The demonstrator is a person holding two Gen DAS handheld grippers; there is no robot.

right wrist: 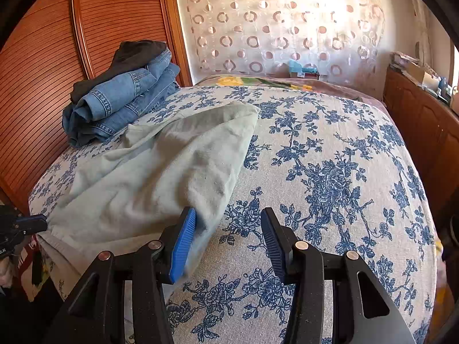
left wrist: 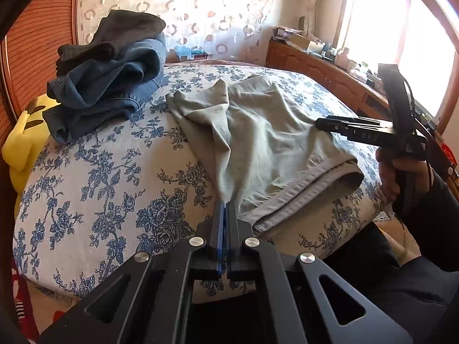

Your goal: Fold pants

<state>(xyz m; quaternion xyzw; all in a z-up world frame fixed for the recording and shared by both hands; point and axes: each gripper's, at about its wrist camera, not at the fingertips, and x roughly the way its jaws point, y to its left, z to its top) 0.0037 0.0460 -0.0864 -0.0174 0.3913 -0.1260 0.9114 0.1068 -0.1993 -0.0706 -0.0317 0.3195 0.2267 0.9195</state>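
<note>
On the floral bed [right wrist: 330, 172], grey-green pants [left wrist: 266, 143] lie rumpled with the left tongs [left wrist: 226, 203] clamped on their near edge, so the right tongs [right wrist: 228, 229], open and empty, should likely pinch the waistband corner beside them.

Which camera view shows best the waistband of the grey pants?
The left wrist view: the waistband of the grey pants lies there in full, near the shut left claw. The right wrist view shows only a short piece at the bed's edge.
</note>
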